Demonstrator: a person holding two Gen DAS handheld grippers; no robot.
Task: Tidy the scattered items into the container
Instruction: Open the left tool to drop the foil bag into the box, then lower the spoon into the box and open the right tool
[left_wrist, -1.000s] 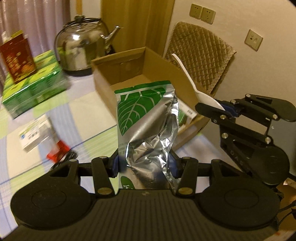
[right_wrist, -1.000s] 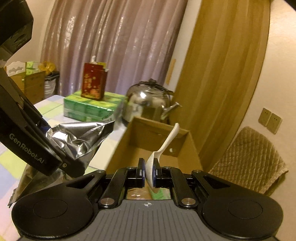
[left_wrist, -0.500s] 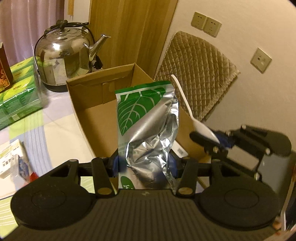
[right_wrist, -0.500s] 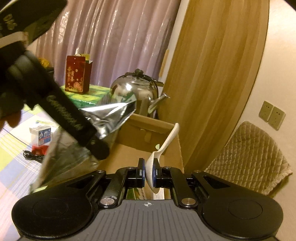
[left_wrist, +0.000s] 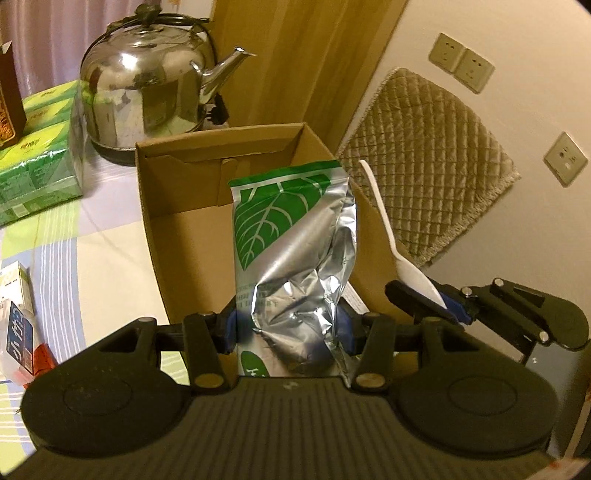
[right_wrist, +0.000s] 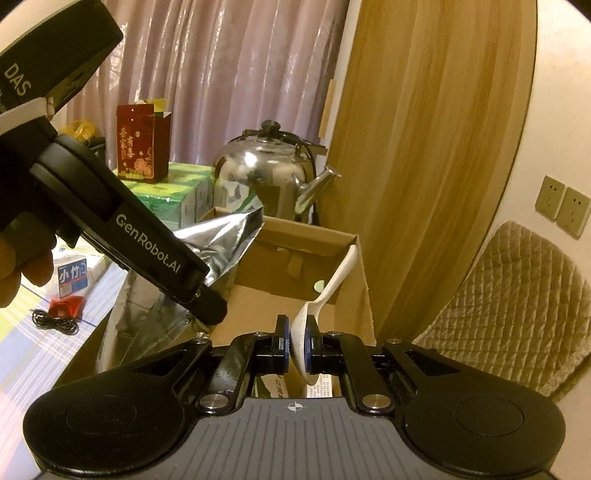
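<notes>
My left gripper (left_wrist: 288, 325) is shut on a silver foil pouch with a green leaf print (left_wrist: 295, 236) and holds it upright over the open cardboard box (left_wrist: 177, 221). My right gripper (right_wrist: 297, 345) is shut on the bowl of a white plastic spoon (right_wrist: 328, 291), handle pointing up and away, above the box's near right side (right_wrist: 354, 291). The right gripper also shows in the left wrist view (left_wrist: 439, 299) with the spoon (left_wrist: 388, 229). The left gripper (right_wrist: 207, 302) and pouch (right_wrist: 221, 240) show at left in the right wrist view. Printed packets lie on the box floor.
A steel kettle (left_wrist: 147, 85) stands behind the box. Green tissue packs (left_wrist: 37, 166) with a red carton (right_wrist: 142, 144) sit at far left. Small packets (left_wrist: 18, 325), a red wrapper (right_wrist: 66, 306) and a black cable (right_wrist: 55, 321) lie on the checked tablecloth. A quilted chair back (left_wrist: 436, 155) is at right.
Both grippers have moved closer over the box with their loads; the box now fills the middle of the left wrist view. Grips are unchanged.
</notes>
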